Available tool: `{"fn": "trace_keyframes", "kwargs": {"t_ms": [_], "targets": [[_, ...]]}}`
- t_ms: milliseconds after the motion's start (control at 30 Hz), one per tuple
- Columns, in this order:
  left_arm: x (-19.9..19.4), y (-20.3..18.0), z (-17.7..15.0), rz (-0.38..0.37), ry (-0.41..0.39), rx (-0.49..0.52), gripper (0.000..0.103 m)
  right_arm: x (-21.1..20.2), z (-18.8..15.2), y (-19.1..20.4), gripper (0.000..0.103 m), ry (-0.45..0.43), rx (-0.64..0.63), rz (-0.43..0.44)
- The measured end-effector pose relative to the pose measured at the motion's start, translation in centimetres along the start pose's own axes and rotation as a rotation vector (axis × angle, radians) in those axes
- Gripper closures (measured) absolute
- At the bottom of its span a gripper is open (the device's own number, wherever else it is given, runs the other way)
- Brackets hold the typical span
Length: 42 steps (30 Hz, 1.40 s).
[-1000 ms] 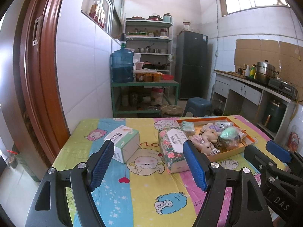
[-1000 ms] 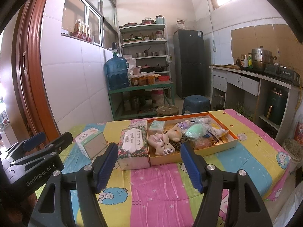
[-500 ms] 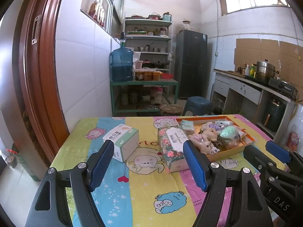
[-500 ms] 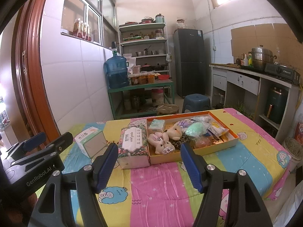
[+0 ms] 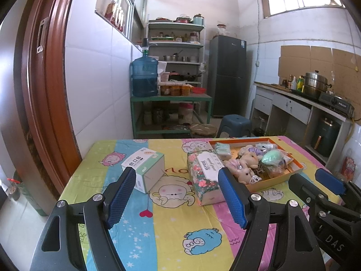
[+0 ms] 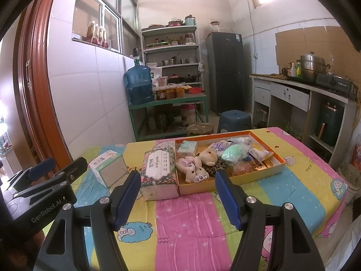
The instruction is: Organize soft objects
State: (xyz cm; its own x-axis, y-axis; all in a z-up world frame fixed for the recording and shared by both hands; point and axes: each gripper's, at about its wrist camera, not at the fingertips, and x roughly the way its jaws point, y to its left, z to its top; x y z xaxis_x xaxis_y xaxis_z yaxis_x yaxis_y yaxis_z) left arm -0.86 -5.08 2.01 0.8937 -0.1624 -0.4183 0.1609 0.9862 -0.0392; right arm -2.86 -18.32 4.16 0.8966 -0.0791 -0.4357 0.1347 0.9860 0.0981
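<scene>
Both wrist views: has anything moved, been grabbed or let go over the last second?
Nothing visibly changed. Both the left gripper and right gripper hang open and empty over the table; the tissue pack, small box and toy tray lie as before.

Left claw and right claw hover side by side, jaws wide, empty.

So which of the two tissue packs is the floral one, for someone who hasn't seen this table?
On the cartoon-print tablecloth, find the orange tray of plush toys. The floral tissue pack lies right against the tray's left side. Unlike the white-and-green box further left, it is soft-sided and covered in small flowers.
</scene>
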Motion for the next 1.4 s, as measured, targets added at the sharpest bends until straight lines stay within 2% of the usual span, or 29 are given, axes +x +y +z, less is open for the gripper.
{"fn": "trace_keyframes", "kwargs": {"t_ms": [1400], "targets": [[0.09,0.1,0.03,-0.001,0.003,-0.002,0.026,0.06,0.18,0.17,0.035,0.004,0.001,0.0]]}}
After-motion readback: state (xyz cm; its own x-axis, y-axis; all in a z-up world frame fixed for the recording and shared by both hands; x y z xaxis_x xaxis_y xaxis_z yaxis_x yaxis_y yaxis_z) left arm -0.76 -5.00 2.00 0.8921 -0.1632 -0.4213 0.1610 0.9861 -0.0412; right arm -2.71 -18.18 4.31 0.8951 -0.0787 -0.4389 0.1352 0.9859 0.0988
